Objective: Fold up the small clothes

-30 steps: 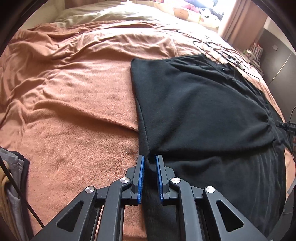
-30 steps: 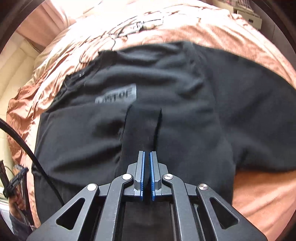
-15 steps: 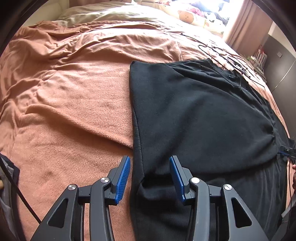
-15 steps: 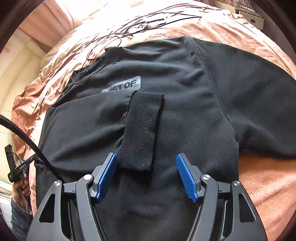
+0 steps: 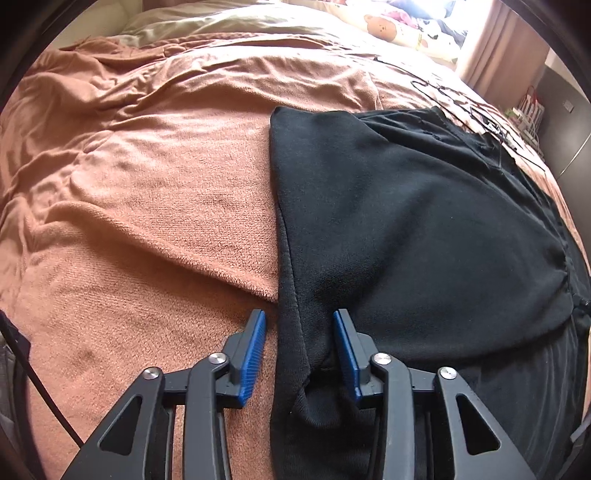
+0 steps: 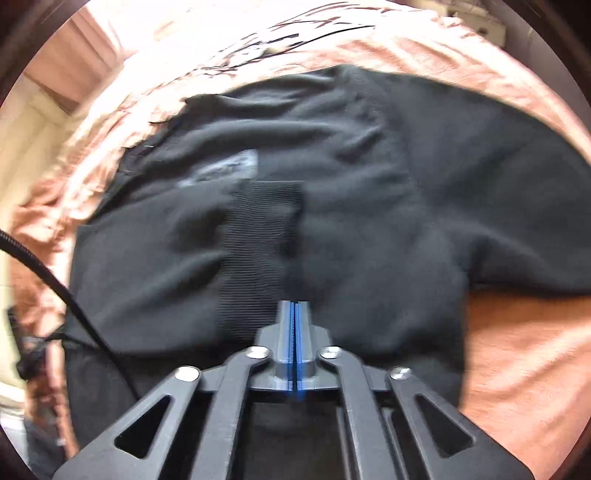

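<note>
A black sweatshirt [image 5: 406, 221] lies flat on the bed, one sleeve folded across its chest. In the left wrist view my left gripper [image 5: 300, 314] straddles the garment's left side edge near the bottom. Its jaws are closing, and the pads stand a little clear of the fold between them. In the right wrist view, which is blurred, the sweatshirt [image 6: 388, 166] fills the middle, and the ribbed sleeve cuff [image 6: 262, 258] lies below a grey logo patch [image 6: 229, 168]. My right gripper [image 6: 294, 304] is shut, its tips at the cuff's lower right edge. I cannot tell whether cloth is pinched.
A rumpled salmon blanket [image 5: 147, 184] covers the bed and stretches far to the left of the garment. Thin black cables [image 5: 461, 99] lie on the blanket beyond the collar. Printed pillows [image 5: 388, 26] sit at the head of the bed. A black cord [image 6: 55, 291] crosses the left of the right wrist view.
My left jaws went from shut to wide, then narrowed a little around the side edge. My right jaws let go of the cuff, which dropped flat, then shut again.
</note>
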`<act>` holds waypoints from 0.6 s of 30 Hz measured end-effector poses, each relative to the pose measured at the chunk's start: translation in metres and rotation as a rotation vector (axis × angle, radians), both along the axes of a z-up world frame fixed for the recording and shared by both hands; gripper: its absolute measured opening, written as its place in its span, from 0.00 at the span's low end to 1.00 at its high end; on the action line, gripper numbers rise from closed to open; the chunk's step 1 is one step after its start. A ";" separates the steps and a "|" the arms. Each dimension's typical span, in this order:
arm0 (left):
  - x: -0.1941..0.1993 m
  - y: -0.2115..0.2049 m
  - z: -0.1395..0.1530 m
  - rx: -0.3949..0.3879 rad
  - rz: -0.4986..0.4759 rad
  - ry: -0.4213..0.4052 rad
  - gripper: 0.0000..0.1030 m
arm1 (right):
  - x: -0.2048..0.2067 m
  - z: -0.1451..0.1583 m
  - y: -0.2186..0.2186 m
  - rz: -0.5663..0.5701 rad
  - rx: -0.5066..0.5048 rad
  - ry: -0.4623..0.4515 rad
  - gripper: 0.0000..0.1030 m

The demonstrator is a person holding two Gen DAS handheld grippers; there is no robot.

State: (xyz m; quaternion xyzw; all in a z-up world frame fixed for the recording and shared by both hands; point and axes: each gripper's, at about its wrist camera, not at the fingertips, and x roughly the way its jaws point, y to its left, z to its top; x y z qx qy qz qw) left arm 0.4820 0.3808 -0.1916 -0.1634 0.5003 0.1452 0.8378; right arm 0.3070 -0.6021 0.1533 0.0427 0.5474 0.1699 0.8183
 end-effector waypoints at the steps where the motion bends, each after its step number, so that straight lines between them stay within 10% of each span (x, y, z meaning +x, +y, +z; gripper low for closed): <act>1: -0.001 0.001 0.000 -0.008 0.006 0.007 0.37 | -0.003 0.003 -0.004 -0.014 -0.014 -0.019 0.00; 14: -0.040 -0.030 0.068 -0.033 0.006 -0.089 0.40 | -0.106 0.112 -0.053 0.025 0.018 -0.289 0.00; 18: -0.060 -0.055 0.105 -0.022 -0.007 -0.170 0.64 | -0.141 0.133 -0.072 0.039 0.014 -0.291 0.00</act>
